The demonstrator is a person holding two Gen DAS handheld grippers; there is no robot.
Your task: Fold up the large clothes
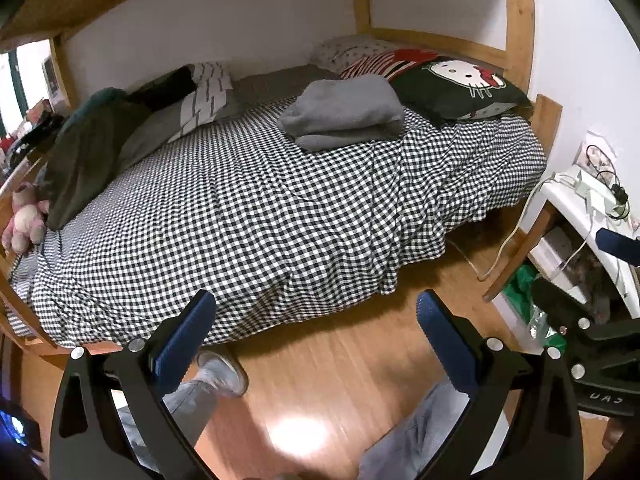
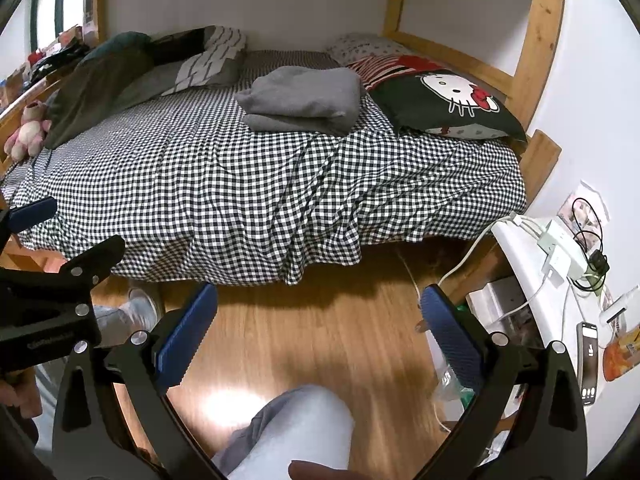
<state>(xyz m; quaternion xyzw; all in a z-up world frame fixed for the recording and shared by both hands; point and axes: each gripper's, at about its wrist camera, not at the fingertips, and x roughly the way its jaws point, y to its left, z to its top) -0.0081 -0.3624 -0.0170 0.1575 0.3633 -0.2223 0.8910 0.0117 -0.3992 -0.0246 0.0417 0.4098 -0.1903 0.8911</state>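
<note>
A grey garment [image 1: 344, 114] [image 2: 302, 98] lies folded in a thick stack on the checked bedsheet [image 1: 240, 220] [image 2: 224, 184], toward the far right of the bed by the pillows. My left gripper [image 1: 316, 308] hangs open above the wooden floor, in front of the bed's near edge and well short of the garment. My right gripper [image 2: 318, 300] is open too, also over the floor, with nothing between its blue-padded fingers. Each gripper shows at the edge of the other's view.
A black cartoon-cat pillow [image 1: 460, 84] [image 2: 448, 100] lies right of the garment. Dark clothes and a striped cushion [image 1: 120, 128] pile up at the far left, beside a pink plush toy [image 2: 28, 130]. A white side table [image 2: 560, 280] holds chargers, cables and a phone. The person's legs [image 2: 288, 428] stand below.
</note>
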